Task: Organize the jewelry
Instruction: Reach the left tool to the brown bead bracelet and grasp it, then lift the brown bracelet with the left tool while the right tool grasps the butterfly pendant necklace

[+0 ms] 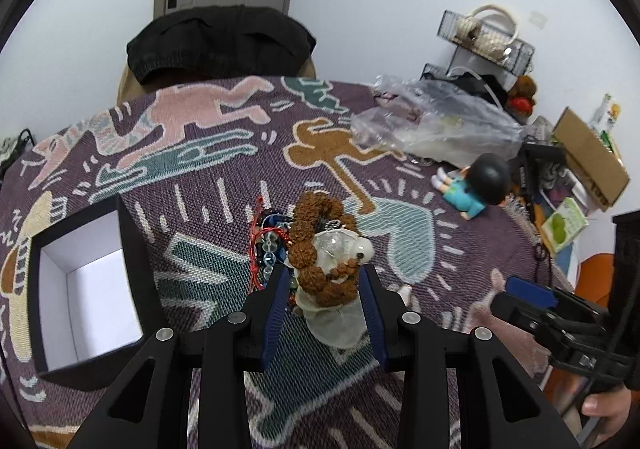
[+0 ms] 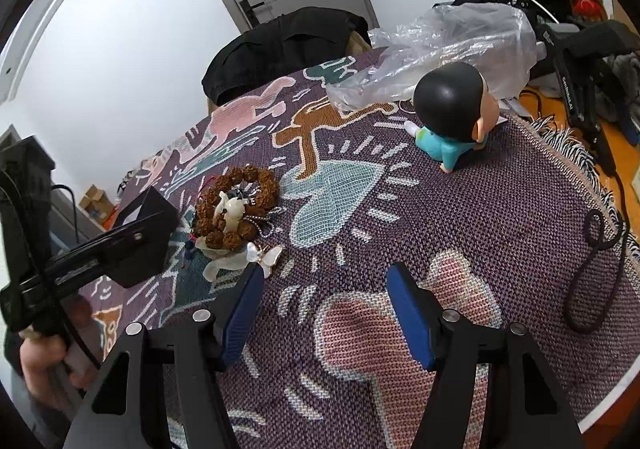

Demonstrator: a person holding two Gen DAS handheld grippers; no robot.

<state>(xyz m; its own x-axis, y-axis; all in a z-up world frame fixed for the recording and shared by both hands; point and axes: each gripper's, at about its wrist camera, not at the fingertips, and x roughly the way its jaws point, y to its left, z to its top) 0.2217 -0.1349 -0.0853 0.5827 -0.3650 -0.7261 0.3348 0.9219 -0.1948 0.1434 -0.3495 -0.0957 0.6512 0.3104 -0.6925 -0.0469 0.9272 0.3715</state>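
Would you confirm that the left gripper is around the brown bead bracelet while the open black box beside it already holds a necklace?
Not quite: the black box is empty, showing only its bare white lining in the left wrist view. The rest holds: the left gripper has its fingers either side of the brown bead bracelet and the gauze pouch under it.

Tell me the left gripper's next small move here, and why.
Probably close the left gripper a little further on the sheer pouch under the brown bead bracelet. The jaws already straddle the bundle, but whether the pads press on it cannot be told. The open black box lies just left, a likely destination. The right gripper is open over bare blanket.
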